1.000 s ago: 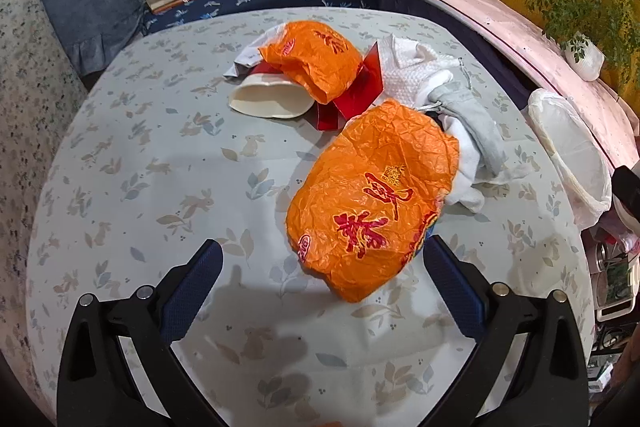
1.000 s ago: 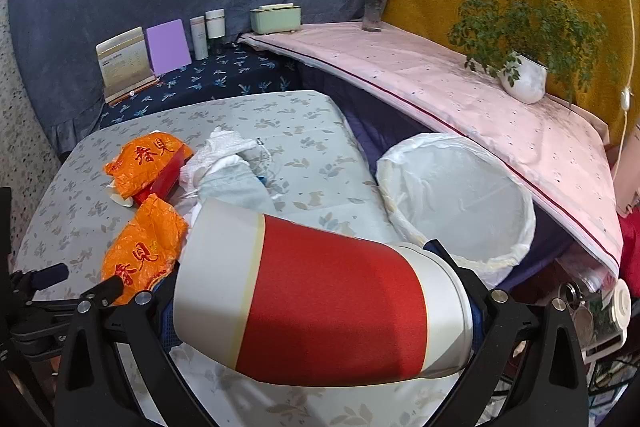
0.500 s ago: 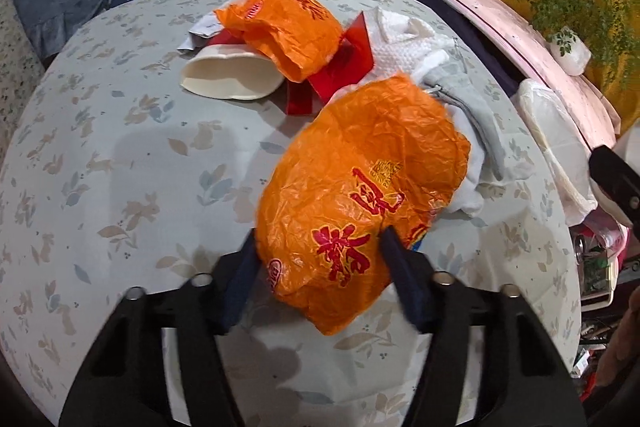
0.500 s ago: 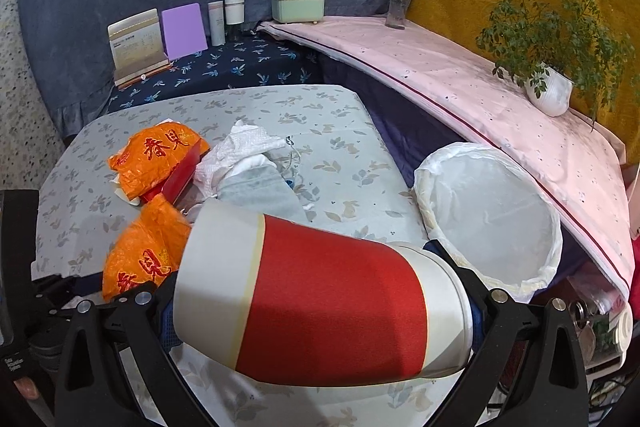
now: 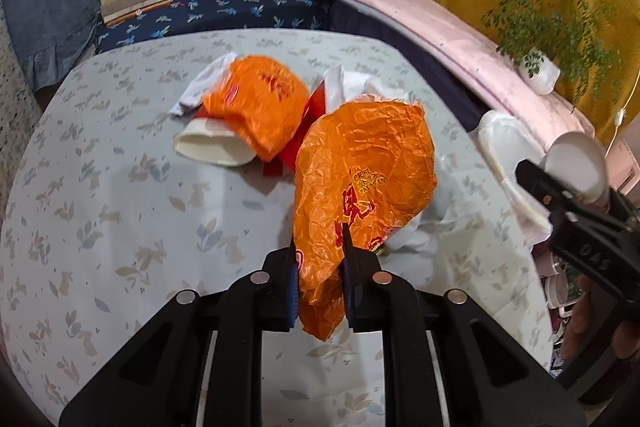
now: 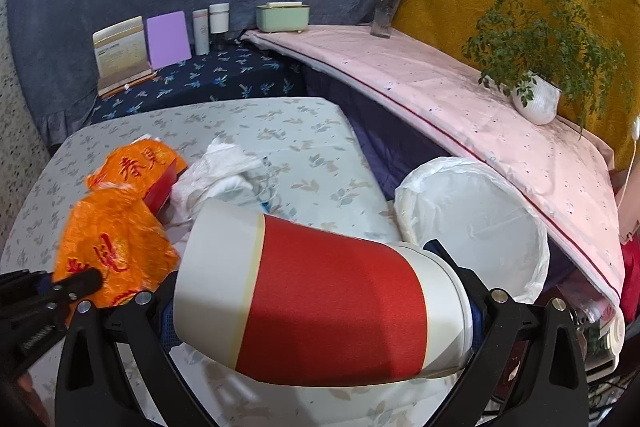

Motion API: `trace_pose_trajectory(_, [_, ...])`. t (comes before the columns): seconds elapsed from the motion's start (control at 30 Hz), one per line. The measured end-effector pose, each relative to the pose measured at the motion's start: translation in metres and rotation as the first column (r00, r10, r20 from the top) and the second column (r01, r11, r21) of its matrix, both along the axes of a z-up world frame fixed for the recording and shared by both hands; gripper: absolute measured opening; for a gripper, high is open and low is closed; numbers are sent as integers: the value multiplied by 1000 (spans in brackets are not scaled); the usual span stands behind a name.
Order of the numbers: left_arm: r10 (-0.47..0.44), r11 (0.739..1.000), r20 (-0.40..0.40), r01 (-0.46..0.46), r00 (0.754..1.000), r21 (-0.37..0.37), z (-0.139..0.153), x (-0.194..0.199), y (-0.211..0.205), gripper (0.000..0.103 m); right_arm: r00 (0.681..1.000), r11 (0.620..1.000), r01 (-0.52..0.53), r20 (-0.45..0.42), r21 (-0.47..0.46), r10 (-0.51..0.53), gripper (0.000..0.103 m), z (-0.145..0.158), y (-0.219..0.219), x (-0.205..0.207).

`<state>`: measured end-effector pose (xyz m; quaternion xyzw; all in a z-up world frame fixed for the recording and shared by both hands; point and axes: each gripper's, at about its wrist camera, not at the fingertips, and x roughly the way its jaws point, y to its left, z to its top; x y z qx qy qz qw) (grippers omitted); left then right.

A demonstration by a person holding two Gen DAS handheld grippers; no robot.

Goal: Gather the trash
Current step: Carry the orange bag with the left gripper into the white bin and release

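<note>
While the left tongs [image 5: 320,269], just closing, pinch the orange bag [image 5: 362,183] above the counter [image 5: 120,211], the right tongs [image 6: 320,311] clamp the red-and-white cup [image 6: 320,307] crosswise.

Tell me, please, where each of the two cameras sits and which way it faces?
Left wrist: on the left gripper, looking down along its fingers at the table; its jaws, just closing, pinch an orange bag; the right gripper shows at the right edge.
Right wrist: on the right gripper, facing the lined bin; it clamps a red-and-white cup.
Shared: bag, table, bin, potted plant.
</note>
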<state>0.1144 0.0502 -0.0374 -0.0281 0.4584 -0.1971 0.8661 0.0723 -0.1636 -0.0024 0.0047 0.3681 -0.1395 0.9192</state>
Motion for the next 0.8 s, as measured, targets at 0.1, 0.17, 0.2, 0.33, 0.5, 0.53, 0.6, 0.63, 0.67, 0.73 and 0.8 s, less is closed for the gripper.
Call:
trace_pose_trajectory(0.1, [-13,1000,19,14,1000,-18,12,6,-6,16,999,999,33,15,-15,-33,97,3,-13,3])
trace_pose_trajectory(0.17, [-34,999,30,35,999,-29,20,11,-16,16,998,998,59,24,-17,-59,97,4,-24,3])
trace_pose_trajectory(0.2, [-44,998,33,45,999,-32,21,11,-21,16,997,997,73,27,-18,-73,97,5,-31,4])
trace_pose_trajectory(0.33, [-101,993,47,103,994,-49,31,19,-53,16,990,991,135,41,-18,-134,97,7,-64,4])
trace_pose_trajectory(0.5, [-172,984,64,175,983,-40,35,26,-100,16,978,979,202,46,1,-202,97,6,-108,7])
trace_pose_trajectory(0.53, [-184,982,68,187,981,-39,36,27,-110,16,976,977,212,52,9,-212,97,5,-119,7])
trace_pose_trajectory(0.6, [-204,978,71,206,977,-33,36,30,-129,16,970,972,236,47,20,-236,97,2,-138,10])
trace_pose_trajectory(0.63, [-215,976,74,217,974,-31,36,31,-136,16,970,970,241,33,32,-242,97,-3,-149,13])
trace_pose_trajectory(0.67, [-224,974,75,226,972,-25,36,32,-146,16,970,969,242,19,43,-243,97,-7,-157,16])
trace_pose_trajectory(0.73, [-245,969,67,247,967,-25,36,33,-161,16,966,962,260,-23,82,-259,97,-18,-177,20])
trace_pose_trajectory(0.8, [-267,963,63,269,962,-26,37,34,-177,16,965,957,263,-31,119,-261,97,-26,-190,19])
